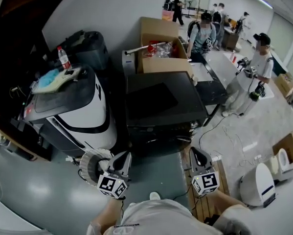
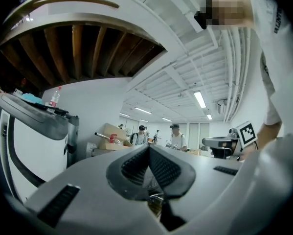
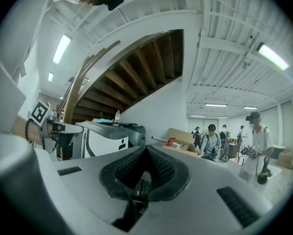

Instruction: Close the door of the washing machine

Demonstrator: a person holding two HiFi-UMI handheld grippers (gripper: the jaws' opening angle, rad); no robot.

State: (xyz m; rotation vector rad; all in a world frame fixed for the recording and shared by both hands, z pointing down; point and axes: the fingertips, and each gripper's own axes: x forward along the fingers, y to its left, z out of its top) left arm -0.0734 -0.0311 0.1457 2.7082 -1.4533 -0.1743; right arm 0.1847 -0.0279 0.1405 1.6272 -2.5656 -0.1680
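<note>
The washing machine stands at the left in the head view, white with a dark grey top. Its round white-rimmed door sticks out at the lower front, swung away from the body and partly hidden behind my left gripper. That gripper is shut and empty, just right of the door; I cannot tell whether it touches it. My right gripper is also shut and empty, well to the right over the floor. The left gripper view has the machine at its left beyond the shut left gripper. In the right gripper view the machine shows beyond the right gripper.
A water bottle and a blue cloth lie on the machine's top. A black table stands right of it, an open cardboard box behind. Several people stand at the back right. A white appliance and cables sit on the floor.
</note>
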